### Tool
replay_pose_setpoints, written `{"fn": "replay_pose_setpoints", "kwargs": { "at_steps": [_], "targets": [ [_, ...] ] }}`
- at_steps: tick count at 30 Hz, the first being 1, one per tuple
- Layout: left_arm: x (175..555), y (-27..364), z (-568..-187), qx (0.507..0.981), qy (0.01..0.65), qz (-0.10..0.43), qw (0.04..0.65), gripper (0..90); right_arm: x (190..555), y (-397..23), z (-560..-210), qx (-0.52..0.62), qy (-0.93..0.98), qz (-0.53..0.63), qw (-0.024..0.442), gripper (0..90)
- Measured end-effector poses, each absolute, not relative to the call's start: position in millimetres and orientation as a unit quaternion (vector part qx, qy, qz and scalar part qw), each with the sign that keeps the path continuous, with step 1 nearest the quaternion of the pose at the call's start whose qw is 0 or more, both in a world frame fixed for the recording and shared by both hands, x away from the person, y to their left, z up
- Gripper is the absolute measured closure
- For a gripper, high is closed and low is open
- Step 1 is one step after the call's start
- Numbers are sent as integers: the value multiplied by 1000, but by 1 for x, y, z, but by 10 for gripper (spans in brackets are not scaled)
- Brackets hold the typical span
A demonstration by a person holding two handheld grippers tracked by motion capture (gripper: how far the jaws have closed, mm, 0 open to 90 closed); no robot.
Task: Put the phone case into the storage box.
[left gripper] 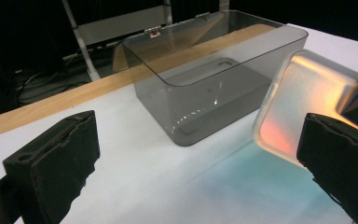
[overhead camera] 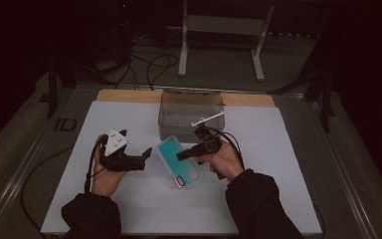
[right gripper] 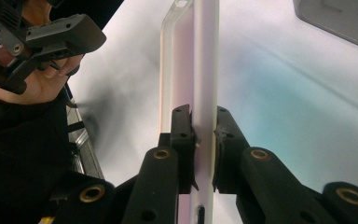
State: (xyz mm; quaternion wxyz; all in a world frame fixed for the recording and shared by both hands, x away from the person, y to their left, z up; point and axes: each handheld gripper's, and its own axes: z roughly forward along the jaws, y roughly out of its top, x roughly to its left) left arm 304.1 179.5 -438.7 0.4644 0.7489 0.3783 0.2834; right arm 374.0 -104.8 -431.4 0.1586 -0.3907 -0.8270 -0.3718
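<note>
A teal phone case (overhead camera: 176,160) with a clear rim is held tilted above the white sheet, and my right gripper (overhead camera: 181,155) is shut on its right edge. In the right gripper view both pads clamp the thin case (right gripper: 200,60) edge-on at the right gripper (right gripper: 204,123). My left gripper (overhead camera: 148,154) stands open just left of the case, apart from it. In the left gripper view, its jaws (left gripper: 196,163) are spread wide with only bare sheet between them. There the case (left gripper: 307,98) hangs behind the right-hand jaw.
A clear smoky plastic box (overhead camera: 191,114) stands open-topped behind the case at the sheet's far middle. The white sheet (overhead camera: 129,199) covers the table, with a wooden strip (overhead camera: 129,95) along its back edge. A metal frame (overhead camera: 224,30) and cables lie beyond the table.
</note>
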Motion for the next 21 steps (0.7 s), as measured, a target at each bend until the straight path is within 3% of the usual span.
{"fn": "replay_pose_setpoints", "kwargs": {
  "at_steps": [21],
  "targets": [
    [276,211,-463,727,402,291,474,1,373,-104,-428,-395,-825,-376,148,818]
  ]
}}
